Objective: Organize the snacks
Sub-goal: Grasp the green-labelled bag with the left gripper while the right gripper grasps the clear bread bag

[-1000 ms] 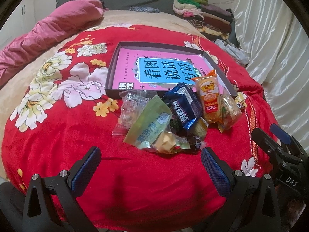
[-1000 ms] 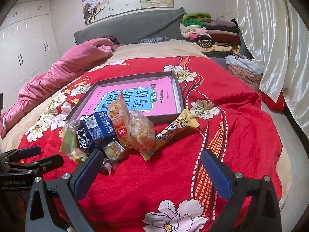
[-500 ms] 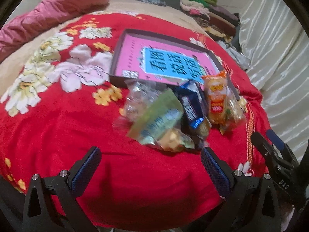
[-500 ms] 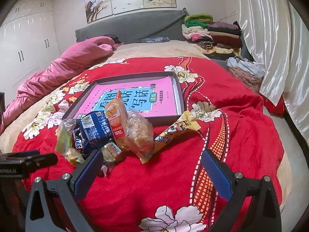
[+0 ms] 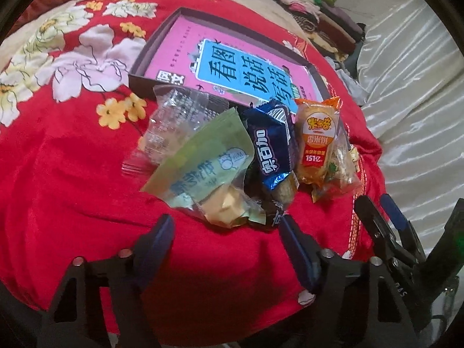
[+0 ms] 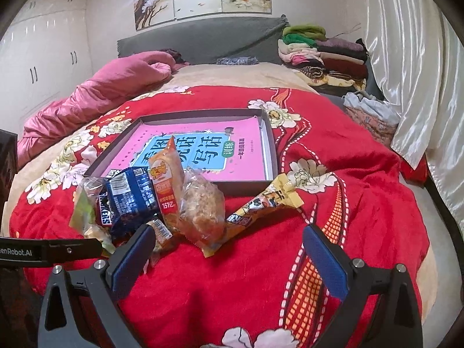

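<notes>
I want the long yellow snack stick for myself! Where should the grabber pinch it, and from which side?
Probably the middle of the yellow snack stick, from above, jaws straddling its narrow width. It lies slanted on the red blanket, its lower end touching the clear crumbly bag and its flat sealed top pointing away from the pile. The right gripper, with open jaws, is nearest.

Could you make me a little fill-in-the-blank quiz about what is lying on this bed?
1. The snacks lie heaped on a ____ quilt with flowers.
2. The shallow tray behind the heap holds a ____ book and no snacks.
3. The packet lying off to the right of the heap, the yellow stick packet, rests on the quilt, ____ the tray.
4. Between the closing fingers of the left gripper there is ____.

Missing words: red; pink; outside; nothing
</notes>
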The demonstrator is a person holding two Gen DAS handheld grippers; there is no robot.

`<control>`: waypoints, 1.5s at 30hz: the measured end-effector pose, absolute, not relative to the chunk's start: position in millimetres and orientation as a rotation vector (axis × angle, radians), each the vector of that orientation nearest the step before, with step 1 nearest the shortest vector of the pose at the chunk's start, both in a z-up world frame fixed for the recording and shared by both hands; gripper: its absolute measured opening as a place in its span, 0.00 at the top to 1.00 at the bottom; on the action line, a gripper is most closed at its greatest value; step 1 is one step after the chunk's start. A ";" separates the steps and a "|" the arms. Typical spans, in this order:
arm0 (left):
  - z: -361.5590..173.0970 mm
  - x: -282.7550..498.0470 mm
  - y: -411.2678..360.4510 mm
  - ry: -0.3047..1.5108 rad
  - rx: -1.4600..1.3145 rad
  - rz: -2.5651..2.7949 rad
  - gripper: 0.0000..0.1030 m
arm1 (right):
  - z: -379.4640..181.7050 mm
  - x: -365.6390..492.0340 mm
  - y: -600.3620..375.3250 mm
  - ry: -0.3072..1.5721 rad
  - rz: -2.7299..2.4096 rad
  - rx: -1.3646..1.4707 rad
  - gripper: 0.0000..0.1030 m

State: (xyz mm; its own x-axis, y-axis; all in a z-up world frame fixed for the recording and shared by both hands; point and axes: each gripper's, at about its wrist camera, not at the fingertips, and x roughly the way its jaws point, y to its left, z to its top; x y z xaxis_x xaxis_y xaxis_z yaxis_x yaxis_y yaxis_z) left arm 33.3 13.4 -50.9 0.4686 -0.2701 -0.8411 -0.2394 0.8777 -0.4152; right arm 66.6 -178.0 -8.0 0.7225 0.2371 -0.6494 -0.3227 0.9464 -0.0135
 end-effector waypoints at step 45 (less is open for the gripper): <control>-70.8 52.5 39.3 1.072 -0.889 0.003 0.51 | -34.2 103.7 -144.5 0.683 0.442 -0.304 0.63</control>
